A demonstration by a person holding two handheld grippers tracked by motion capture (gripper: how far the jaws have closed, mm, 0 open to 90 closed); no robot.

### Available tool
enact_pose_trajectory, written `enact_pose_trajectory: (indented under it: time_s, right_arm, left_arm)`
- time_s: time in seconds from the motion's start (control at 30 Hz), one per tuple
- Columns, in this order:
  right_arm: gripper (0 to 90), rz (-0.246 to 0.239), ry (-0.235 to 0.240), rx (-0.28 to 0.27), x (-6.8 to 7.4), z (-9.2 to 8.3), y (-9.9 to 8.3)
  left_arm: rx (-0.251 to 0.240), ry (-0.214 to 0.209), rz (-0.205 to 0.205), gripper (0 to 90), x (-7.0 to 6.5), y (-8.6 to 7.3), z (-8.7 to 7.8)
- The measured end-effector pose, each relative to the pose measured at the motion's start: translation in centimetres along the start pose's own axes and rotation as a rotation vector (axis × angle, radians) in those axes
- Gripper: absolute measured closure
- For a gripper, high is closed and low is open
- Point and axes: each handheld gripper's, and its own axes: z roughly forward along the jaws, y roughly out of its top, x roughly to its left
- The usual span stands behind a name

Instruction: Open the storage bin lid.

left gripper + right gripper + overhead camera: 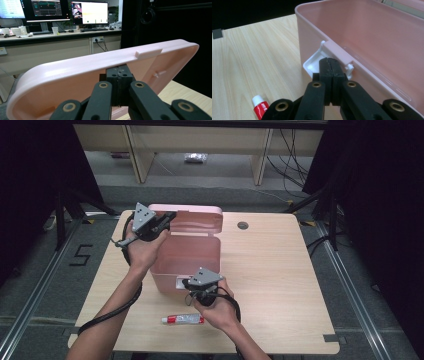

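On the left, the left tool (167,217) sits at the raised lid (192,217) of a pink box (187,257), which stands open near the middle of the wooden desk (280,270). In the left gripper view its jaws meet with no gap just under the lid's rim (100,61), in front of the lid's inner face; whether they pinch it I cannot tell. Further right, the right tool (192,285) is at the box's near wall. In the right gripper view its jaws are pressed together against the white latch (317,58) below the pink clasp (337,51). A red-and-white tube (182,319) lies on the desk just in front of the box, beside the right hand (217,310).
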Motion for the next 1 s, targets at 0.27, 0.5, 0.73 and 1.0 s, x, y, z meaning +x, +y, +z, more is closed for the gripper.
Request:
enact_pose_trajectory:
  time_s: [0.27, 0.5, 0.73, 1.0]
  right_arm:
    - [90.0, 0.004, -0.002, 0.001, 0.0, 0.0, 0.0]
    - [90.0, -0.002, -0.001, -0.003, 0.0, 0.0, 0.0]
    - [90.0, 0.002, 0.004, 0.013, -0.1, -0.2, 0.0]
    - [90.0, 0.013, -0.002, 0.003, 0.0, 0.0, 0.0]
  left_arm:
    - [-0.004, 0.016, 0.006, 89.6, 0.1, 0.0, 0.4]
    - [-0.002, 0.030, 0.010, 89.6, 0.1, 0.1, 0.7]
    - [-0.008, 0.046, 0.019, 89.6, 0.2, 0.1, 1.1]
    - [-0.004, 0.057, 0.029, 89.6, 0.2, 0.3, 1.4]
